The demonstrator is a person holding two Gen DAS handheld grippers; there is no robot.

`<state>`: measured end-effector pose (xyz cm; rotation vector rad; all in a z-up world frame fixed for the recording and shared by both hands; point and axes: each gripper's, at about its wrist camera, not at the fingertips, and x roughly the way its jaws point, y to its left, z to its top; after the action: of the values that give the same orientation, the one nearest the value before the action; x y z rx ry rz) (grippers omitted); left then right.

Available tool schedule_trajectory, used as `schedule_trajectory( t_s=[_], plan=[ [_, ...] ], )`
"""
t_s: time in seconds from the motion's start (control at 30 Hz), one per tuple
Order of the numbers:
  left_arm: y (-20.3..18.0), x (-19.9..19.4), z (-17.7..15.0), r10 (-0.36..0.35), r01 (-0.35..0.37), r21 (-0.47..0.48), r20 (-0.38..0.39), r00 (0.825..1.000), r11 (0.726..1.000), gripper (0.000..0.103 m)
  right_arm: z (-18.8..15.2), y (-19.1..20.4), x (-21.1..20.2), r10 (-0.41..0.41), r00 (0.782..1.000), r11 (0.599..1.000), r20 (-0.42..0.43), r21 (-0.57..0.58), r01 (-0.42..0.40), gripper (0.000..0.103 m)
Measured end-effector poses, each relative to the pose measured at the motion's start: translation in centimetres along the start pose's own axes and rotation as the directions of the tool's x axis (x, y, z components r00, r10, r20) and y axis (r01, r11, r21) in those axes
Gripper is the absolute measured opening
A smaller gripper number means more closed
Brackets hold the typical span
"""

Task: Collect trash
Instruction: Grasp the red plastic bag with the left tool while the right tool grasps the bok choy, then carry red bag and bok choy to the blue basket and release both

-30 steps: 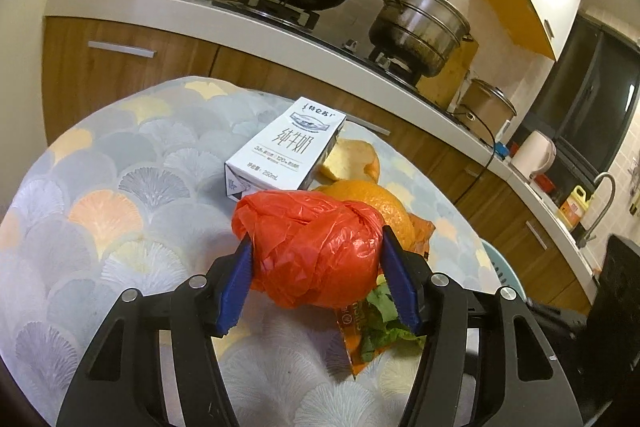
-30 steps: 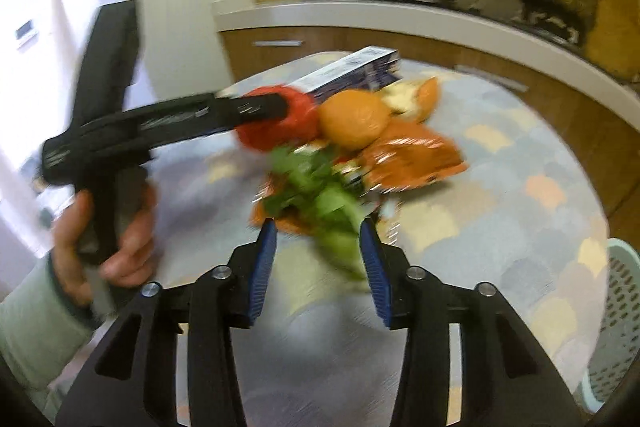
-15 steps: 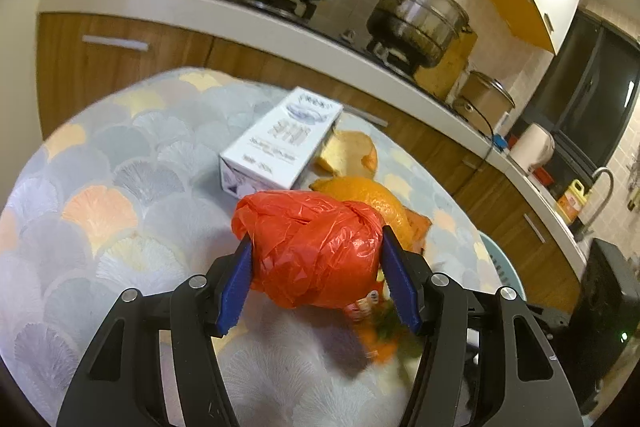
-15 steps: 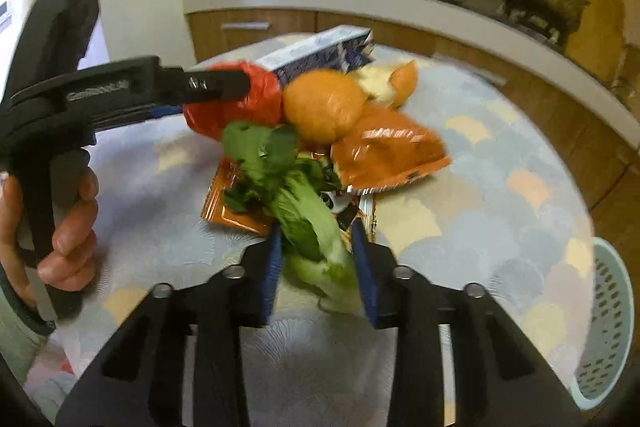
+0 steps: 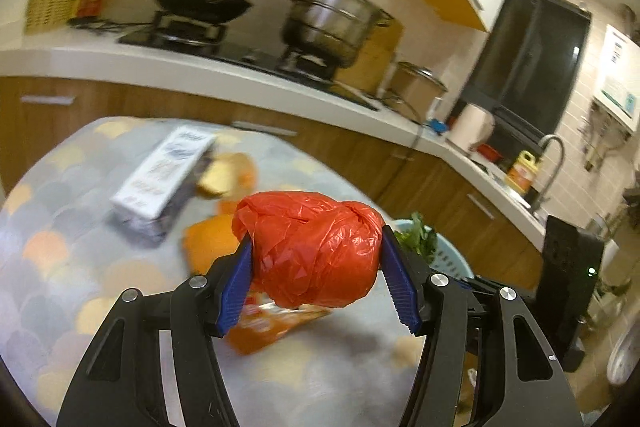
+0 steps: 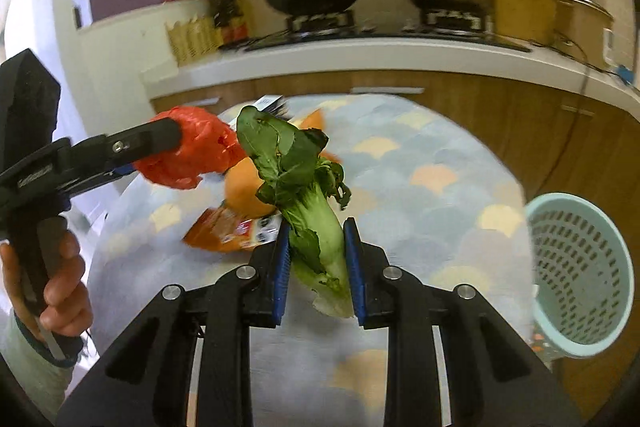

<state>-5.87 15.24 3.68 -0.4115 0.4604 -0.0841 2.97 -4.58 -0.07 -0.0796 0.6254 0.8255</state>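
The left tongs [image 5: 314,281] are clamped on a crumpled red plastic bag [image 5: 314,247], held clear above the round bench [image 5: 52,267]. The right tongs [image 6: 316,261] grip a leafy green vegetable [image 6: 308,203] by its pale stalk (leaves pointing up), also lifted off the bench. On the cloth below lie a milk carton [image 5: 164,179], an orange [image 6: 244,187], a piece of peel [image 5: 228,175] and an orange snack wrapper [image 6: 228,233]. A pale blue basket [image 6: 580,279] stands beside the bench, to the right.
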Motion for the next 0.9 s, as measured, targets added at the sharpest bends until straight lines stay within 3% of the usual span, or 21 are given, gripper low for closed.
schedule_trajectory(
  t_s=[0.17, 0.37, 0.47, 0.6, 0.9],
  plan=[
    [-3.3, 2.3, 1.1, -0.038, 0.038, 0.042, -0.017, 0.999, 0.998, 0.058, 0.5, -3.7, -2.9, -0.075, 0.995, 0.996, 0.063, 0.059, 0.071, 0.022],
    [-9.4, 8.8, 1.3, -0.094, 0.103, 0.092, -0.099, 0.991, 0.99, 0.058, 0.2, -9.8, -5.3, -0.211, 0.973, 0.968, 0.094, 0.159, 0.194, 0.022],
    [-11.5, 11.9, 1.1, -0.09, 0.104, 0.099, -0.139, 0.986, 0.99, 0.058, -0.6, -13.4, -6.0, -0.266, 0.961, 0.944, 0.078, 0.225, 0.243, 0.022],
    [-13.3, 17.1, -0.1, -0.105, 0.111, 0.017, -0.212, 0.972, 0.994, 0.058, -2.0, -16.8, -6.1, -0.401, 0.915, 0.889, 0.031, 0.253, 0.381, 0.022],
    [-17.7, 24.3, -2.8, -0.078, 0.105, 0.07, -0.31, 0.947, 0.992, 0.058, -5.2, -23.6, -4.6, -0.422, 0.903, 0.828, -0.079, 0.371, 0.419, 0.022]
  ],
)
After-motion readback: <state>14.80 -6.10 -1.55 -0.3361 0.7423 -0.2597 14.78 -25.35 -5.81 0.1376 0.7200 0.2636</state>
